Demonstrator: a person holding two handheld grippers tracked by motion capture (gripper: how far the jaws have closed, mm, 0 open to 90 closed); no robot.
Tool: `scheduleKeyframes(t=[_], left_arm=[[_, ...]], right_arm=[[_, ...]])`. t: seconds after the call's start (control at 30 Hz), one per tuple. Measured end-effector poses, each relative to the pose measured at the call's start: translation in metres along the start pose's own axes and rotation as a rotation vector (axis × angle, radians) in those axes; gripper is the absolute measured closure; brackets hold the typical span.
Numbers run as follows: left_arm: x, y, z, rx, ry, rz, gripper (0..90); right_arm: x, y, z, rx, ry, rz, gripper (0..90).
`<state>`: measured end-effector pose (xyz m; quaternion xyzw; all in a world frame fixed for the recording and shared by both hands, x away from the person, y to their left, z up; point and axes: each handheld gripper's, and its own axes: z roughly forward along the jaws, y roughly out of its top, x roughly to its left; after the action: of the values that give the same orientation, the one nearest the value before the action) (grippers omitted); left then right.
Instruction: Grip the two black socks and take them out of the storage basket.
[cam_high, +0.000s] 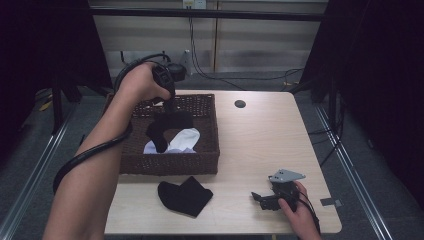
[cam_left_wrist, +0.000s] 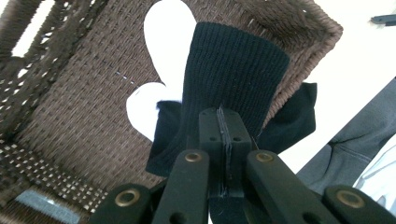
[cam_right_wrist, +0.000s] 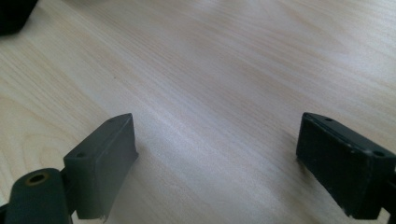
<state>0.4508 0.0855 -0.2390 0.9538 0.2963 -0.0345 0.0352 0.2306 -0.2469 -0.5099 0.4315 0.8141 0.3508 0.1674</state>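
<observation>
— What does the left gripper (cam_high: 169, 102) have?

— A black sock (cam_high: 165, 127). In the left gripper view its jaws are pressed together on the ribbed knit of that sock (cam_left_wrist: 233, 79), which hangs down from them over the wicker basket (cam_left_wrist: 79, 107). The fabric is dark, finely ribbed, and the cuff end drapes wide below the pinch.

— Where does it hang, exactly?

— Inside the basket's (cam_high: 205, 160) outline in the high view, above a white sock (cam_high: 181, 141) lying on the woven bottom. The white one shows in the left gripper view (cam_left_wrist: 166, 37) as two pale lobes partly behind the black one.

— Anything else black?

— A second black sock (cam_high: 185, 196) lies folded flat on the table (cam_high: 260, 140), just in front of the basket's near wall, apart from it.

— And the right gripper (cam_high: 260, 196)?

— Low at the table's near right part, held by the right hand (cam_high: 300, 212). Its jaws are spread wide, with only bare wood (cam_right_wrist: 210, 70) between them.

— How much room is there?

— The basket fills the left half of the table up to the left and far edges. The right half is open wood, with a small round hole (cam_high: 240, 104) near the far edge. The right gripper sits close to the near edge.
</observation>
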Motion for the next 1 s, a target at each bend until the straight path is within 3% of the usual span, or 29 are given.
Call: scheduleKeyframes(t=[0.23,0.6,1.0], left_arm=[[-0.009,-0.006,-0.018,0.023,-0.001,0.014,89.0],[-0.033,-0.020,-0.045,0.000,-0.003,0.051,89.0],[-0.060,-0.041,-0.044,-0.036,-0.036,0.081,88.9]], right_arm=[[0.000,0.000,0.000,0.000,0.000,0.000,11.3],[0.000,0.000,0.000,-0.001,0.000,-0.001,11.3],[0.000,0.000,0.000,-0.001,-0.002,-0.005,11.3]])
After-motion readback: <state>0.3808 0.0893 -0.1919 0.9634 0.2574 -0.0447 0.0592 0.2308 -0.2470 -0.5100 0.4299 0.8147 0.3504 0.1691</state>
